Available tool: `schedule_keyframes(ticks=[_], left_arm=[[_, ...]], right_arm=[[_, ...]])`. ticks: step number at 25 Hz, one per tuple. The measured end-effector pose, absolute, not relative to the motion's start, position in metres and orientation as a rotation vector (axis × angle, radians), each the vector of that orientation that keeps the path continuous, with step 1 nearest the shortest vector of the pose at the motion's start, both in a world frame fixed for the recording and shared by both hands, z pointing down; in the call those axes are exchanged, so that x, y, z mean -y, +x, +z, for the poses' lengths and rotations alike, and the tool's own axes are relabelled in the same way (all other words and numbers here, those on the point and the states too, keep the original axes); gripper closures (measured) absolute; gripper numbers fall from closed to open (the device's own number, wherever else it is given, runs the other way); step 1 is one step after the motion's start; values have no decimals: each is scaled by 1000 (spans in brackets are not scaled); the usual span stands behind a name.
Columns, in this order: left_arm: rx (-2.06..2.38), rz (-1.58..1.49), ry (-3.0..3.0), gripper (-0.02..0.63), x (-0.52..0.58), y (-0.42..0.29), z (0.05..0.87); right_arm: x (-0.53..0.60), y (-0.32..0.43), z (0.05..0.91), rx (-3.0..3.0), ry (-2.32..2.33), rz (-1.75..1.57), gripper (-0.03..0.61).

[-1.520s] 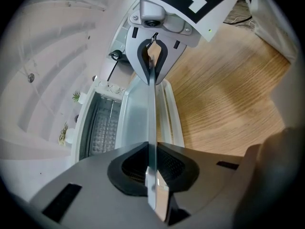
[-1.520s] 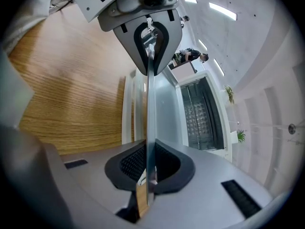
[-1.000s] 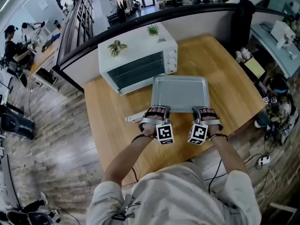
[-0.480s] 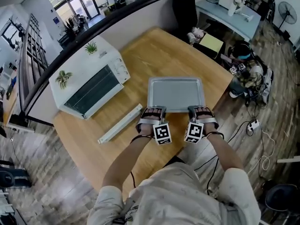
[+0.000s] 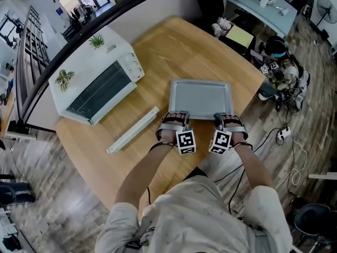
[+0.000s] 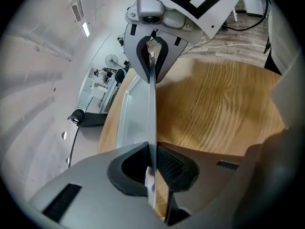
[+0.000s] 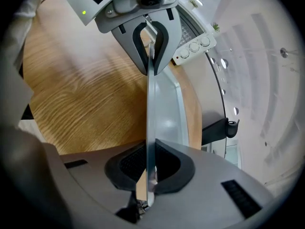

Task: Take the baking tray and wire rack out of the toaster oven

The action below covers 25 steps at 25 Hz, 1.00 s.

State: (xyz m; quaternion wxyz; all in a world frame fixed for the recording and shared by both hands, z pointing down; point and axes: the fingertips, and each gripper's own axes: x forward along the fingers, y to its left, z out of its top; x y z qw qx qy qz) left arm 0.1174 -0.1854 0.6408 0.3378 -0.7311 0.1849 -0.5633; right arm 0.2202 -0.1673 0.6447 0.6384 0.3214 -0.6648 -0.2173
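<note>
The left gripper [image 5: 175,116] and right gripper [image 5: 227,118] both pinch the near rim of the tray [image 5: 200,98] over the table [image 5: 158,51], with the oven [image 5: 95,80] and a white bar [image 5: 133,129] well off to its left.

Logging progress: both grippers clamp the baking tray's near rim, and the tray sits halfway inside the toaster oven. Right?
Not inside: the head view shows the baking tray clear of the toaster oven, out over the table. The left gripper and right gripper do clamp its near rim.
</note>
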Motion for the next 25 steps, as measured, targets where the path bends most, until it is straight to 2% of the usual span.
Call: schedule_keyframes(ticks=[5, 13, 21, 25], left_arm=[[-428, -1517, -1927, 572, 181, 118, 657], [-248, -1602, -1989, 560, 176, 116, 668], [28, -1739, -2173, 485, 170, 113, 668], [65, -1764, -2208, 473, 170, 116, 668]], right_arm=[[161, 221, 662, 1535, 680, -448, 538], [154, 218, 669, 1579, 563, -328, 501], [152, 217, 671, 1597, 383, -116, 451], [151, 219, 671, 1616, 335, 6, 434]])
